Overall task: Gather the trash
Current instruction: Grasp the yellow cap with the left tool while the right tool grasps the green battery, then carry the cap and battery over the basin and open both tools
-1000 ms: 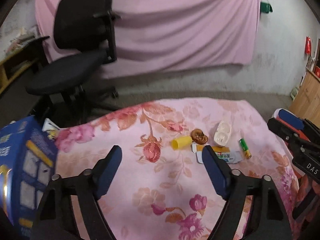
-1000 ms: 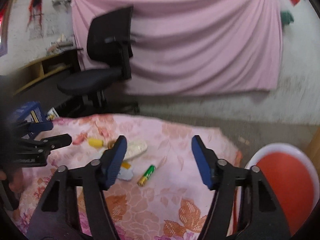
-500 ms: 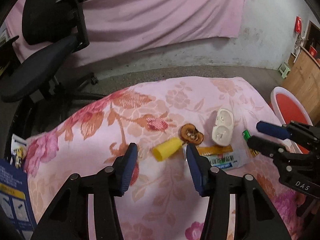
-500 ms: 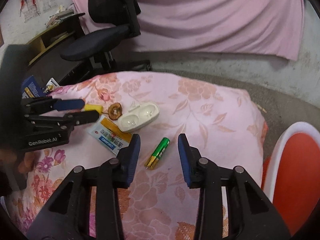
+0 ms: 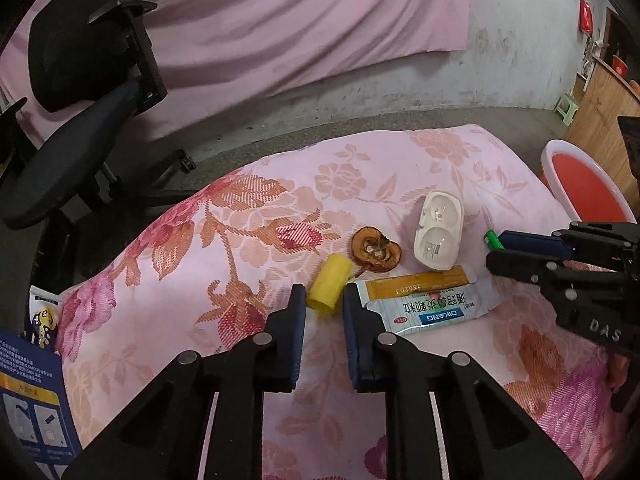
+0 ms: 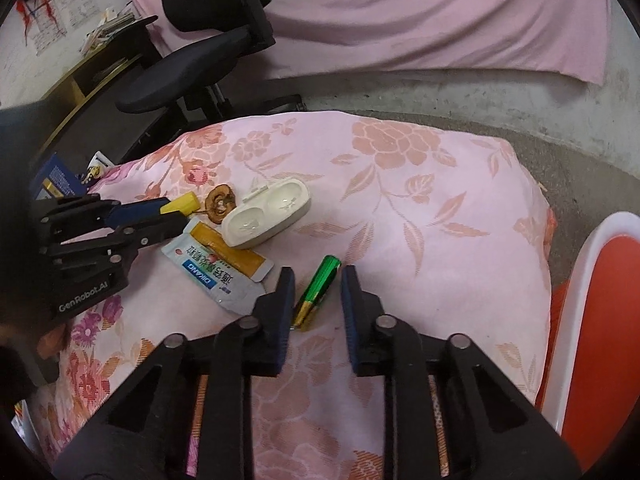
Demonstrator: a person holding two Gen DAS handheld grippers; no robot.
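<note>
The blue box (image 5: 28,408) is cut off by the edge at eight o'clock. The battery (image 5: 494,239) is mostly hidden behind the right hand-held gripper (image 5: 496,249). The red basin (image 6: 600,332) runs off at three o'clock.

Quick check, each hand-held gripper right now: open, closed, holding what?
Left hand-held gripper: just been closing, pads against the yellow cap.
Right hand-held gripper: just been closing, open around the green battery, not gripping.

Pink florals and bright bits of litter

I am seeing a pink cloth (image 5: 248,216) blooming with red and orange flowers, a yellow cap (image 5: 329,285), a green-and-gold battery (image 6: 318,294), a cream case (image 6: 267,213), a white, blue and orange sachet (image 5: 424,300), a brown dried slice (image 5: 376,254), and blue pads (image 5: 297,320) lining my black tongs.
</note>
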